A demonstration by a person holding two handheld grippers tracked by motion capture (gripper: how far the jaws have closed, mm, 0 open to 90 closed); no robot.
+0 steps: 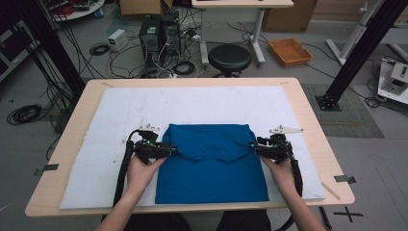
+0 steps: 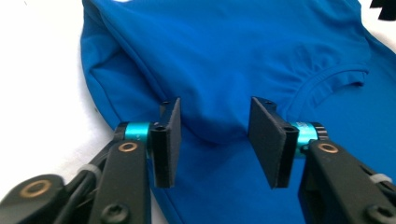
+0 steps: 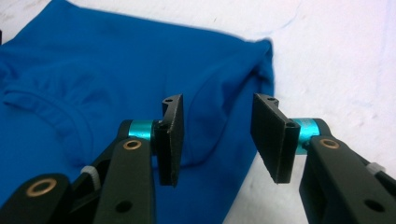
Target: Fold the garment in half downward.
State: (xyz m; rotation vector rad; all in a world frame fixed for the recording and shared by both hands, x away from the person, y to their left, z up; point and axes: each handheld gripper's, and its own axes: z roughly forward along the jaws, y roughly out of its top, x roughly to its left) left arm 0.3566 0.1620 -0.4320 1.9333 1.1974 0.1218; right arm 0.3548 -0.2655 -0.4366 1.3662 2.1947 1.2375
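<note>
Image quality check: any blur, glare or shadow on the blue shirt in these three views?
High view: sharp, even light on the blue shirt, no glare. Left gripper view: white pad blown out, shirt soft far off. Right gripper view: similar, soft shadow under the fold.

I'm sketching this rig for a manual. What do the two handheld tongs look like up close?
Both the left tongs and right tongs are black, with two flat rectangular pads on hinged black links. Turquoise metal collars sit behind the pads, and brass-coloured rings mark the pivots. A black cable trails from each, and a grey three-cornered plate sits on top.
</note>
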